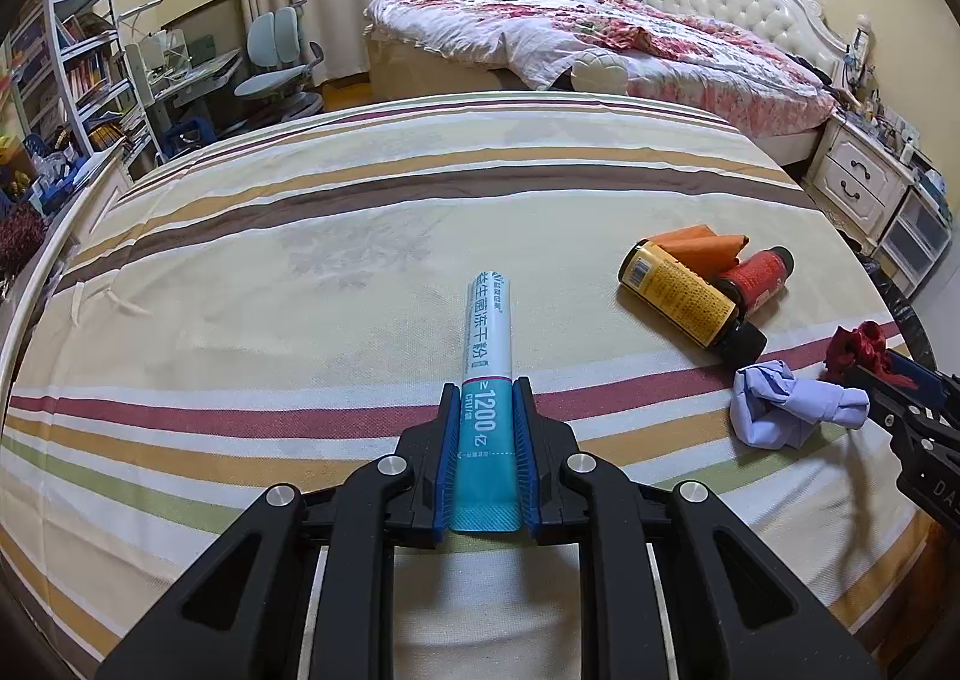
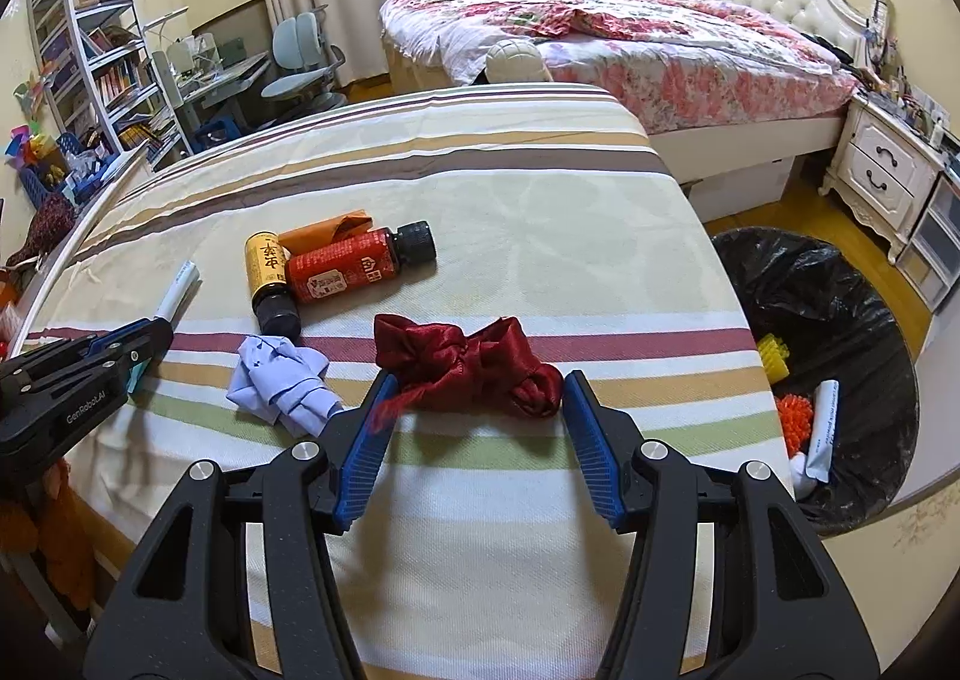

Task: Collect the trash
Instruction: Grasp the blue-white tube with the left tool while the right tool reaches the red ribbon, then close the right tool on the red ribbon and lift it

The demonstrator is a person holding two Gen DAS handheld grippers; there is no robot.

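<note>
My left gripper (image 1: 487, 389) is shut on a white and teal powder sachet (image 1: 487, 332) that lies lengthwise on the striped cloth; it also shows in the right wrist view (image 2: 178, 284). My right gripper (image 2: 477, 380) is open with its jaws either side of a crumpled dark red cloth (image 2: 462, 365), also seen in the left wrist view (image 1: 855, 347). A crumpled lilac paper (image 2: 282, 374) lies left of it. A yellow bottle (image 2: 270, 272), a red bottle (image 2: 354, 263) and an orange wrapper (image 2: 324, 233) lie behind.
A bin with a black bag (image 2: 834, 332) stands on the floor right of the striped table (image 2: 540, 188), holding a sachet and orange and yellow bits. A bed (image 2: 630, 38), nightstand (image 2: 888, 170), desk chair (image 2: 297, 56) and bookshelf (image 2: 90, 50) stand beyond.
</note>
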